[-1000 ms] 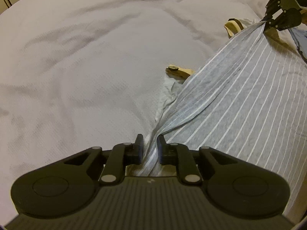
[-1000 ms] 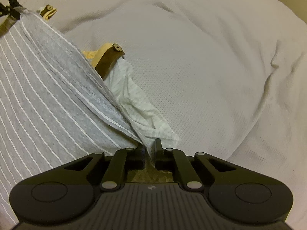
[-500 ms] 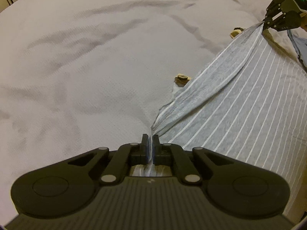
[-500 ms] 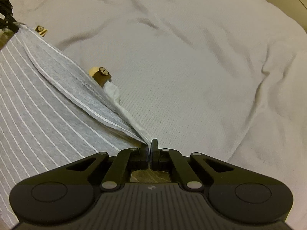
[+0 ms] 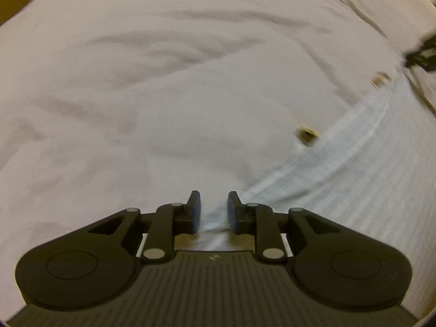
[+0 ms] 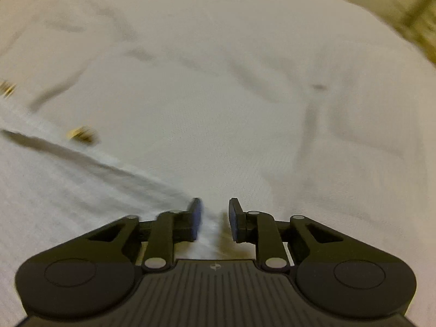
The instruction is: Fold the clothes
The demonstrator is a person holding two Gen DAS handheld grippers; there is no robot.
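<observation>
Black left gripper (image 5: 214, 208) and right gripper (image 6: 215, 218) gape over garment (image 5: 354, 169).

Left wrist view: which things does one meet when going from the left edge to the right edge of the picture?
White bedcover → left gripper, open → nearer brown button → striped grey garment → farther brown button → right gripper at the right edge, blurred.

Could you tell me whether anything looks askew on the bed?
Two tan buttoned tabs poke out past the striped grey garment's edge onto the white bedspread; otherwise nothing stands out.
</observation>
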